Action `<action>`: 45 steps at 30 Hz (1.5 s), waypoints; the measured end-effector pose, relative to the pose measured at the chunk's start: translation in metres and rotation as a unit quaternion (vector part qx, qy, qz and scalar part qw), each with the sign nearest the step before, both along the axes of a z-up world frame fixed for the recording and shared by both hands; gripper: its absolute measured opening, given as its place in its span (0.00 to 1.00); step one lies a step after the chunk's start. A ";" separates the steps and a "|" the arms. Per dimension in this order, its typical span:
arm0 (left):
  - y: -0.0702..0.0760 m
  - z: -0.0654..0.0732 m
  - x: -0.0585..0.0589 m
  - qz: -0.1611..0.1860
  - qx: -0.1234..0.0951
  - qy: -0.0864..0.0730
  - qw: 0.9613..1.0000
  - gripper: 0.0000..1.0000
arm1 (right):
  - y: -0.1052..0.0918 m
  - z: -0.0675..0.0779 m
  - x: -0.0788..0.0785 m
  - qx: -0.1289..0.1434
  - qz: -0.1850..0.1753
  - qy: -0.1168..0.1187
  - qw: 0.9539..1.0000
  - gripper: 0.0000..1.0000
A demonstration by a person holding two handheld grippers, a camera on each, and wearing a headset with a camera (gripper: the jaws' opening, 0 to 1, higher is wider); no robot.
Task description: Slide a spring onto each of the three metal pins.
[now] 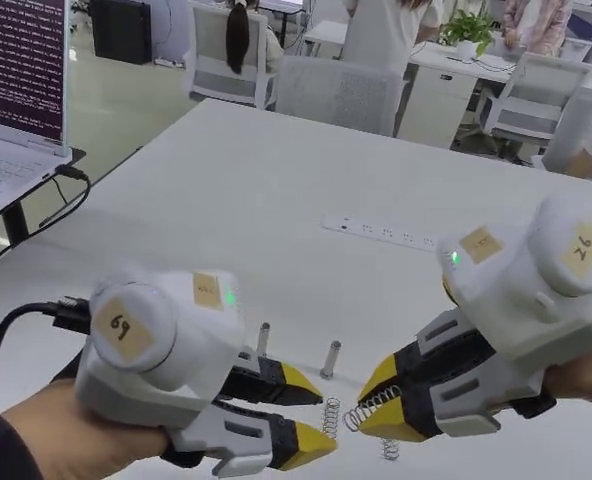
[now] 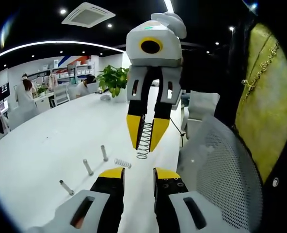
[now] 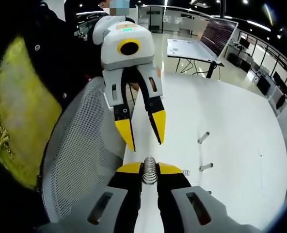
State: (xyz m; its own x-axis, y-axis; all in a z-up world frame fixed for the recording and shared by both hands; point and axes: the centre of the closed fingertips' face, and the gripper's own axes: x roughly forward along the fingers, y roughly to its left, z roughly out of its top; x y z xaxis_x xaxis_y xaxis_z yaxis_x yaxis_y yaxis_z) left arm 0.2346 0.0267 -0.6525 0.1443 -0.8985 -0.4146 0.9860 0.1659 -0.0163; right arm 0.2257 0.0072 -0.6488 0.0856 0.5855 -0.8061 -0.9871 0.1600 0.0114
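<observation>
The right tongs (image 3: 150, 168) grip a spring (image 3: 149, 171), the left tongs (image 2: 139, 171) face them half open and empty, and the three bare pins (image 2: 87, 167) stand on the surface (image 2: 51, 145) at ten o'clock from the left tongs, one loose spring (image 2: 123, 163) lying near them.

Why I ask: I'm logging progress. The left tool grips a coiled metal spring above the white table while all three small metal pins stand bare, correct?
Not quite: the right tool, not the left, grips the coiled metal spring, as the right gripper view shows. The left tool is open. The three small metal pins on the white table do stand bare.
</observation>
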 end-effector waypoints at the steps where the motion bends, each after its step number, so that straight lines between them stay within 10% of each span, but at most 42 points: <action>1: 0.001 0.000 0.001 0.001 0.000 0.000 1.000 0.17 | -0.002 0.001 0.002 -0.003 -0.001 -0.002 1.000 0.08; 32: 0.072 -0.010 0.033 0.134 -0.003 0.025 0.991 0.63 | -0.049 0.023 0.046 -0.039 -0.048 -0.039 0.997 0.08; 45: 0.073 -0.016 0.027 0.150 -0.008 0.032 0.988 0.77 | -0.069 0.028 0.071 -0.059 -0.058 -0.048 0.995 0.08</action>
